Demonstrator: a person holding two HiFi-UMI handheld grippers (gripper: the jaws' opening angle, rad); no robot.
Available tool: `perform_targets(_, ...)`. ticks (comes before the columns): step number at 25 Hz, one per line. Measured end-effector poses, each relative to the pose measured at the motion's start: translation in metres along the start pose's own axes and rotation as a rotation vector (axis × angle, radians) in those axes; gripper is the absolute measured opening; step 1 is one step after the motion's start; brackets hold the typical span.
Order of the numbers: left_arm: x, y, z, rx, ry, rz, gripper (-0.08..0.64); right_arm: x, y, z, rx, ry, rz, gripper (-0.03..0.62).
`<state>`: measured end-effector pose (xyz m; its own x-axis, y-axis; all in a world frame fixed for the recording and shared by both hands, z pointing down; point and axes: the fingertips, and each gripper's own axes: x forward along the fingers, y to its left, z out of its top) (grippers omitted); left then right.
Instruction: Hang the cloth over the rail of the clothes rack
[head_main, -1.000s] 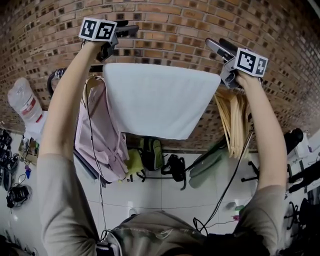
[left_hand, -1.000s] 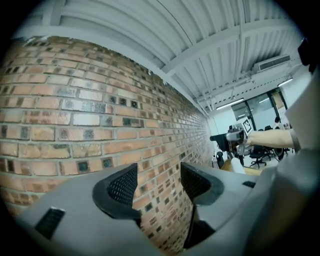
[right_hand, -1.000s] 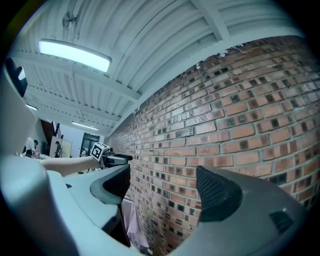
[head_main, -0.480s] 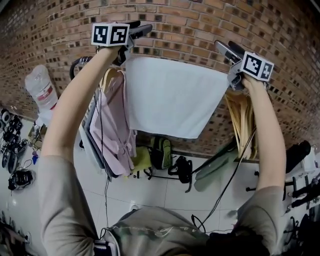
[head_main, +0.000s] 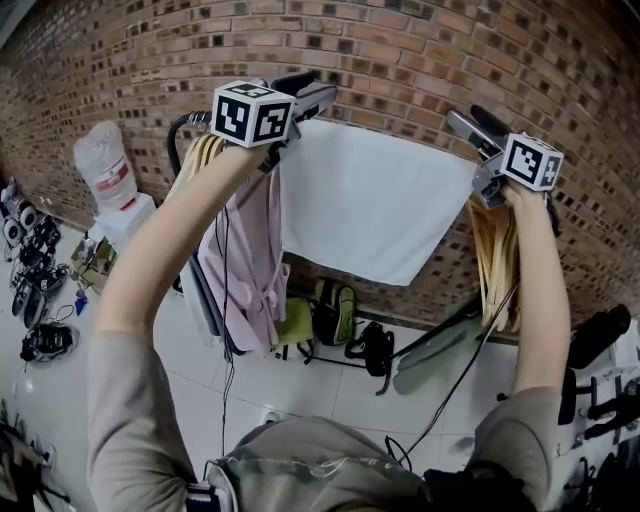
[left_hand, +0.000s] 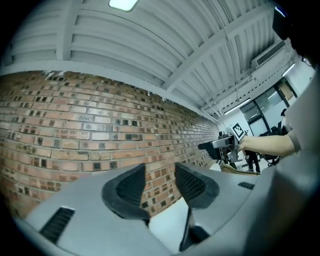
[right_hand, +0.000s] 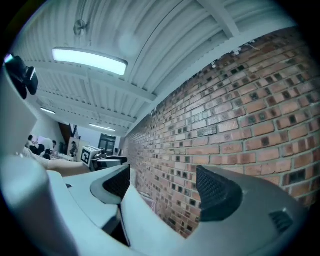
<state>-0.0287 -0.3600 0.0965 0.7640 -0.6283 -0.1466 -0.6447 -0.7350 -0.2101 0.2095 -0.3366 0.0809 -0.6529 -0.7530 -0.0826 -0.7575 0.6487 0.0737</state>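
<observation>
A white cloth hangs draped over the rack's rail, which it hides along its top edge. My left gripper is level at the cloth's top left corner. Its jaws have just been closing a little, and they stand open with brick wall showing between the pads. The cloth shows only low down, beneath the jaws. My right gripper is at the top right corner, open wide, with only wall between its pads. Each gripper sees the other one: right gripper, left gripper.
A brick wall stands close behind the rack. A pink garment and wooden hangers hang to the cloth's left, and more hangers to its right. A water bottle stands at the left. Bags lie on the floor below.
In the head view both grippers and the cloth now sit lower and further right. The left gripper has shifted more than the right. The cloth still hangs over the rail.
</observation>
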Motion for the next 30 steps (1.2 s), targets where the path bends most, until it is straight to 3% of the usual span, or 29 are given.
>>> perform_targets(2,-0.007,-0.011,-0.011,0.016,0.016,0.018,0.093,-0.001,0.022,-0.015,-0.003,0.054,0.083,0.419)
perform_targets(6,-0.013,-0.045,-0.04,-0.031,0.03,-0.029,0.085,-0.009,0.048,-0.047,-0.037,0.108,0.125,0.417)
perform_targets(8,-0.017,-0.056,-0.051,-0.049,0.021,-0.032,0.008,-0.013,0.053,-0.056,-0.029,0.088,0.114,0.419)
perform_targets(13,-0.028,-0.089,-0.073,-0.003,0.049,-0.087,0.008,-0.028,0.088,-0.088,0.019,0.034,0.138,0.417)
perform_targets(16,-0.039,-0.1,-0.088,-0.024,0.07,-0.106,0.008,-0.03,0.117,-0.123,0.021,0.069,0.185,0.416)
perform_targets(18,-0.044,-0.105,-0.098,-0.035,0.084,-0.111,0.008,-0.031,0.13,-0.145,-0.026,0.108,0.175,0.414)
perform_targets(20,-0.048,-0.112,-0.109,-0.054,0.086,-0.113,0.008,-0.033,0.136,-0.16,-0.073,0.126,0.143,0.299)
perform_targets(21,-0.05,-0.115,-0.115,-0.063,0.086,-0.109,0.008,-0.033,0.138,-0.165,-0.073,0.117,0.131,0.293)
perform_targets(25,-0.047,-0.135,-0.151,-0.071,0.104,-0.082,0.007,-0.027,0.147,-0.184,-0.066,0.06,0.074,0.009)
perform_targets(28,-0.041,-0.16,-0.186,-0.126,0.134,-0.096,0.007,-0.017,0.158,-0.214,-0.127,0.11,0.043,0.009)
perform_targets(30,-0.041,-0.17,-0.202,-0.181,0.137,-0.093,0.007,-0.014,0.167,-0.232,-0.109,0.125,0.043,0.009)
